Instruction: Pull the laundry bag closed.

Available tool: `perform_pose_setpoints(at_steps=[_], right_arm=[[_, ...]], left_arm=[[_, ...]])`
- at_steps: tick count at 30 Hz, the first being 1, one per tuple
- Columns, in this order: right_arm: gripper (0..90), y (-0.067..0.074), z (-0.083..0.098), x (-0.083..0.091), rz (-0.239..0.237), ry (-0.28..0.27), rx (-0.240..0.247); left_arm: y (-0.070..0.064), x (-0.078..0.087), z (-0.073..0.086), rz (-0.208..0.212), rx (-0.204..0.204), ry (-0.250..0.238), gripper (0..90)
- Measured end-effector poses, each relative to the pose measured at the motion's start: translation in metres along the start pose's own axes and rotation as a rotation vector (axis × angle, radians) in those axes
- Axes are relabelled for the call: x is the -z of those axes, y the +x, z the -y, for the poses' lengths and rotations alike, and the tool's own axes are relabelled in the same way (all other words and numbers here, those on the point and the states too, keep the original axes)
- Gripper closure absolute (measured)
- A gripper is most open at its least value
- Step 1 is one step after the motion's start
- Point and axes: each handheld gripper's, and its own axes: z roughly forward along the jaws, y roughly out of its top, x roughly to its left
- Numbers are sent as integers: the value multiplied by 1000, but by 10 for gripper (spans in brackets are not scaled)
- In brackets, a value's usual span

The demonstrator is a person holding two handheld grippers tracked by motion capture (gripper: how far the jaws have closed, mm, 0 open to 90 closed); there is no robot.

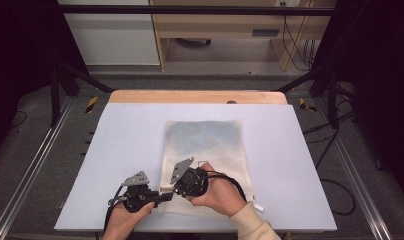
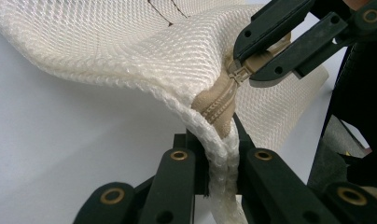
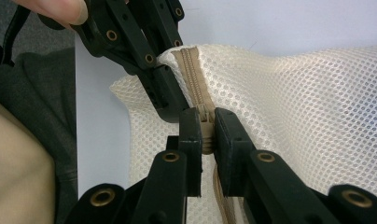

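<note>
1. Here, a cream mesh bag (image 1: 205, 150) is laid flat on the white table (image 1: 115, 150), reaching from the middle to the near edge.
2. The bag's near left corner is pinched by the left gripper (image 2: 219, 163), its jaws closed on the corded edge.
3. Just beside it, the tan zipper pull (image 3: 206, 128) is clamped by the right gripper (image 3: 206, 140).

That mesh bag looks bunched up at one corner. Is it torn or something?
No tear shows. The mesh laundry bag lies flat except its near corner, lifted because the left tongs pinch its edge while the right tongs grip the zipper pull.
</note>
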Motion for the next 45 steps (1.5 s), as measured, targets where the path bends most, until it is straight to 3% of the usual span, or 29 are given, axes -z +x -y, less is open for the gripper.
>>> perform_pose_setpoints(at_steps=[45], right_arm=[[821, -4, 8, 6, -4, -1, -18]], left_arm=[[-1, 0, 0, 18, 7, -16, 842]])
